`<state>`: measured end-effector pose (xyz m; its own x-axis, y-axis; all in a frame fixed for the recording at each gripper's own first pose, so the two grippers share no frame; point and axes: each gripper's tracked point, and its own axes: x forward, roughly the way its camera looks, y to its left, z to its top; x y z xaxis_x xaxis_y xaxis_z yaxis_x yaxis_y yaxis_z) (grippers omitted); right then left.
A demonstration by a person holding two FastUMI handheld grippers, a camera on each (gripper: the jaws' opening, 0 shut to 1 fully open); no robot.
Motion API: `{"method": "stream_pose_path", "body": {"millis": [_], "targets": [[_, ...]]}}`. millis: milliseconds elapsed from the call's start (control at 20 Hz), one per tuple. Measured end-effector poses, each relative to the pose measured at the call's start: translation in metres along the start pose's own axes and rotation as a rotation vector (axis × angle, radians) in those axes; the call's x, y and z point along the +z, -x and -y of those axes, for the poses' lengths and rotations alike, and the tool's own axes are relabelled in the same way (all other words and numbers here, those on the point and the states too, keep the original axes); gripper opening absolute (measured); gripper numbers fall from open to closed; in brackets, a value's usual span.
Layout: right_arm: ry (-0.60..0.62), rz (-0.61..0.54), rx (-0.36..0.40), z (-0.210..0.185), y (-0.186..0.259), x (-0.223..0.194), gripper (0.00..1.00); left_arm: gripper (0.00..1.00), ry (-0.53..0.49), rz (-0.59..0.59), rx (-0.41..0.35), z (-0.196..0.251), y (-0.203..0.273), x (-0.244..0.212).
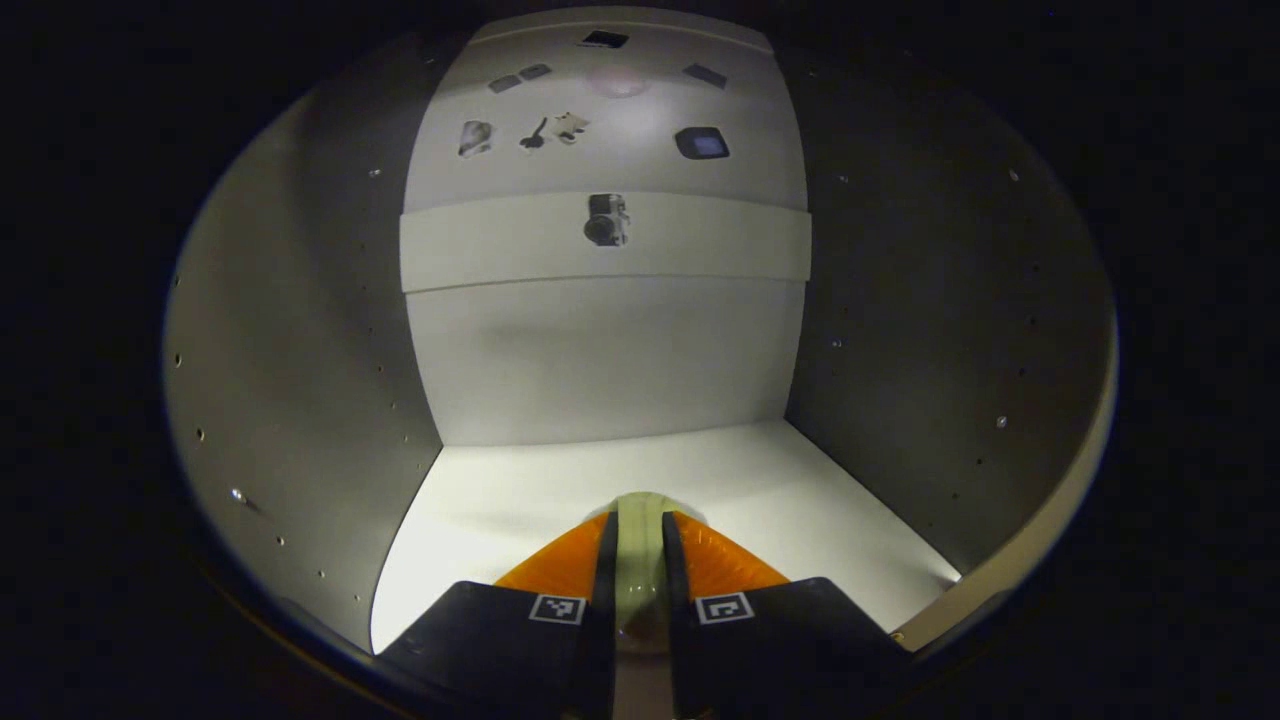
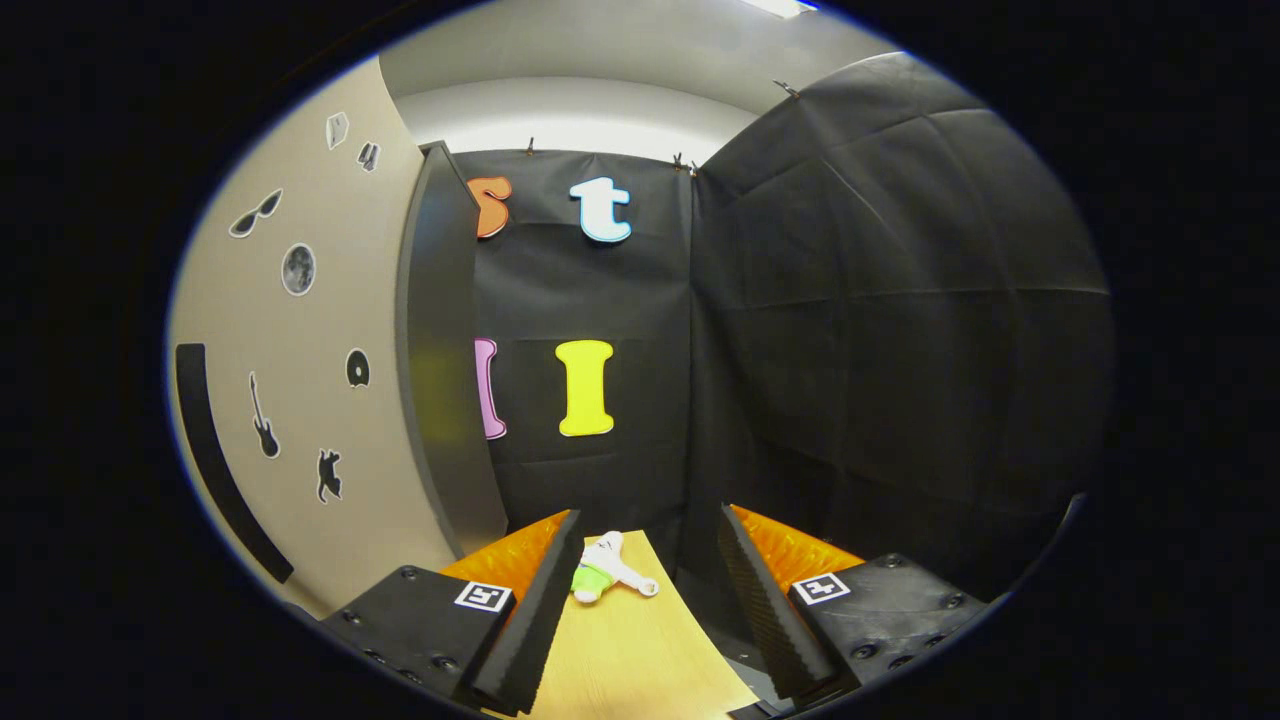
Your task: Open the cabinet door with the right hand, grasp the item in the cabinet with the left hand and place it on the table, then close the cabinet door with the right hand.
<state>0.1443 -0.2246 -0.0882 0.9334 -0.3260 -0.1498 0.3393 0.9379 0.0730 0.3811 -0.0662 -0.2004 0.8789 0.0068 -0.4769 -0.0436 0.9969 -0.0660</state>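
Black cloth wall (image 2: 880,300), wood table (image 2: 630,650), ceiling light (image 2: 780,6)

Ahead of the left gripper's fingers, the cabinet (image 1: 620,360) has smooth, matt white panels, its side walls dotted with small drilled holes. Below the right gripper's fingers lies a smooth, pale wood-grain table (image 2: 630,650). The toy (image 2: 608,570) on it looks like soft plush.
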Motion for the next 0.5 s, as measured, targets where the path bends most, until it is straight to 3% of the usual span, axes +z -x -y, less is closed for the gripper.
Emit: {"method": "stream_pose_path", "body": {"millis": [200,500], "targets": [[-0.018,-0.006,0.053,-0.013,0.001,-0.001,0.86,0.26,-0.010,0.036,0.041,-0.012,0.039,0.007],[-0.041,0.000,0.133,-0.033,0.017,0.000,0.86,0.25,-0.005,0.106,-0.002,-0.002,0.116,0.010]]}}
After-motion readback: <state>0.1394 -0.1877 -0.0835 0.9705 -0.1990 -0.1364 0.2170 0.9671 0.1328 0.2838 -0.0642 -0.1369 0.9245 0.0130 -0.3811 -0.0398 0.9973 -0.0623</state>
